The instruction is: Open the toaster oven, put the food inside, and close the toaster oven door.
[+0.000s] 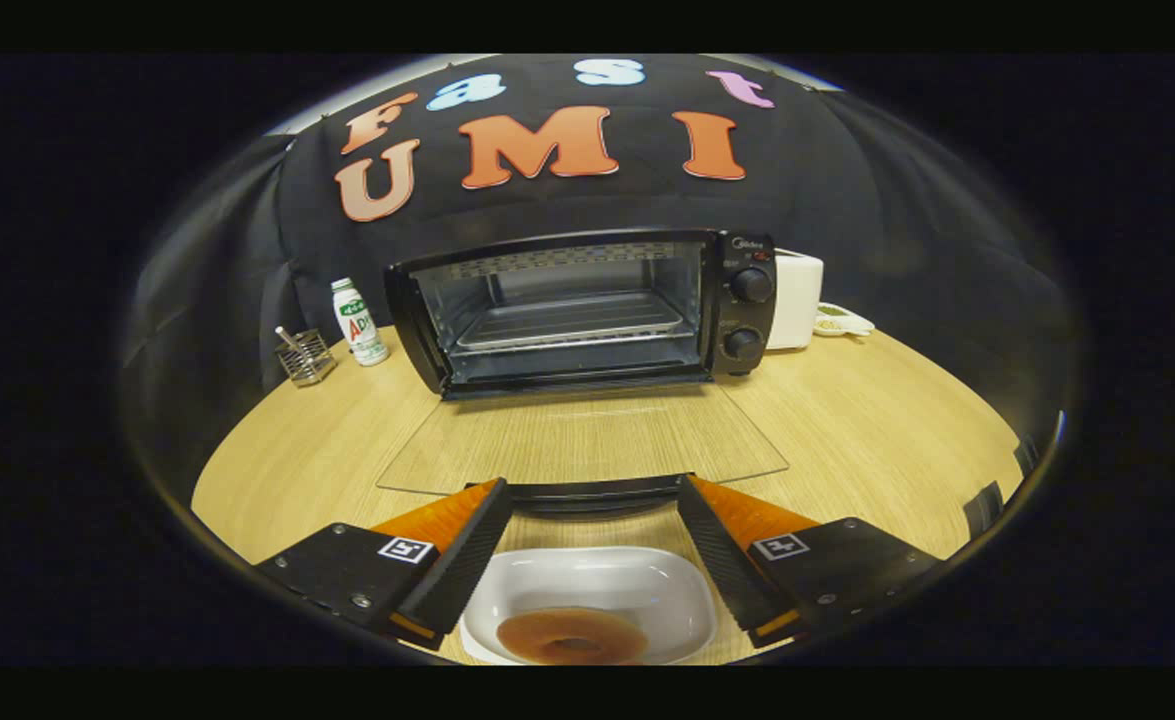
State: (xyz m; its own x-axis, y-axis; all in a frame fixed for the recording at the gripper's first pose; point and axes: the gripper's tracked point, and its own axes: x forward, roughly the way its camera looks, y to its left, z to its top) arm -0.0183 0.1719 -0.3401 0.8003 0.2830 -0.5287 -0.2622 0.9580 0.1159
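Note:
The black toaster oven (587, 310) stands at the back of the wooden table with its glass door (587, 435) folded down flat toward me. A wire rack (572, 320) shows inside the lit cavity. The door's black handle (595, 496) lies crosswise just at my fingertips. My gripper (595, 486) is open, its fingers spread wide on either side of the handle's ends. Below and between the fingers sits a white dish (647, 590) with a brown ring-shaped donut (572, 635) in it.
A small white bottle (359, 320) and a wire basket (304, 356) stand left of the oven. A white appliance (795, 298) and a small dish (844, 321) sit to its right. Bare wooden tabletop (877, 430) spreads on both sides of the door.

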